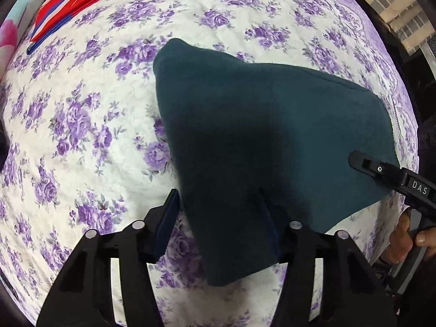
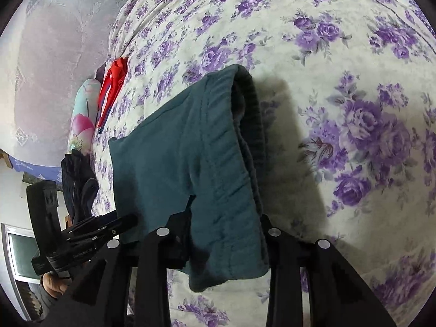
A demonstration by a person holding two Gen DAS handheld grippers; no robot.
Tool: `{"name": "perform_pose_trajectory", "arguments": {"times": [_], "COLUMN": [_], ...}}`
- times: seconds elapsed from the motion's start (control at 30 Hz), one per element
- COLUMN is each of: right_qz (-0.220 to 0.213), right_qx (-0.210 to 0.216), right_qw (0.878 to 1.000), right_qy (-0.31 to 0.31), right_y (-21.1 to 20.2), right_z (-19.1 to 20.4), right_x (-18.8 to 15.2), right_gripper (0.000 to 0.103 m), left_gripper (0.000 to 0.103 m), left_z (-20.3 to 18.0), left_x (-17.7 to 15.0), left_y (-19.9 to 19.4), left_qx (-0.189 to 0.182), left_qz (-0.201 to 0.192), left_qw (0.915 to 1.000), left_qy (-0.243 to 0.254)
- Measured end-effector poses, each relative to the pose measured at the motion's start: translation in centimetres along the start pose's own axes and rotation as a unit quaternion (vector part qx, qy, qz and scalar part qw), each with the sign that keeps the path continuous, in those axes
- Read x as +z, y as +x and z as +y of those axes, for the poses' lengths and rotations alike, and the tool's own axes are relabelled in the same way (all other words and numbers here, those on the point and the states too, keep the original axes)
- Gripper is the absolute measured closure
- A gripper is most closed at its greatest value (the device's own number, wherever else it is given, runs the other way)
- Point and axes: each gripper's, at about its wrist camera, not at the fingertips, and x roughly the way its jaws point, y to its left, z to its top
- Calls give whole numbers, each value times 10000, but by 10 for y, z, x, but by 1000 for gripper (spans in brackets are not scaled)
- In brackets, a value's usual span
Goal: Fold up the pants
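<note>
While the left tongs (image 1: 220, 218) are pinching one corner of the pants (image 1: 272, 141), the right tongs (image 2: 226, 234) are clamping the waistband over the bed (image 1: 81, 125).

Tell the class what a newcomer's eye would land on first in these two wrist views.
First, the dark teal pants, lifted off the bed in the middle of both views, with the left gripper and the right gripper each closed on the cloth. Next, the white bedspread with purple flowers all around, then the red folded garment at the bed's far edge.
</note>
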Motion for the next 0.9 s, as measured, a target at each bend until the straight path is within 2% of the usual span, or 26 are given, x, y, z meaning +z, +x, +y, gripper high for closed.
{"name": "perform_pose_trajectory", "arguments": {"times": [0.3, 0.4, 0.47, 0.5, 0.57, 0.67, 0.77, 0.83, 0.9], "right_qz": [104, 170, 198, 210, 209, 185, 270, 293, 294], "right_qx": [159, 239, 194, 163, 106, 121, -196, -200, -262], "right_qw": [9998, 9996, 9996, 9996, 9997, 9994, 9988, 9990, 9987], "right_qy": [12, 61, 39, 26, -91, -257, -356, -271, -311], "right_y": [1, 2, 1, 0, -4, -13, -9, -5, -1], "right_z": [-6, -10, -7, -6, 1, 10, 8, 4, 5], "right_x": [3, 5, 5, 5, 7, 9, 12, 12, 12], "right_gripper": [71, 72, 73, 74, 75, 75, 68, 66, 63], "left_gripper": [49, 43, 44, 55, 71, 79, 78, 69, 66], "left_z": [0, 9, 12, 10, -3, -7, -10, -7, 2], "left_x": [3, 7, 10, 11, 9, 10, 12, 15, 19], "left_y": [13, 19, 19, 15, 4, -9, -13, 0, 16], "left_qx": [-228, -517, -583, -557, -268, -110, -209, -205, -528], "left_qz": [86, 215, 294, 281, 156, 63, 23, 239, 366], "left_qw": [9995, 9974, 9969, 9974, 9995, 9999, 9998, 9995, 9973], "left_qy": [-192, -452, -450, -351, -95, -57, -51, -88, -367]}}
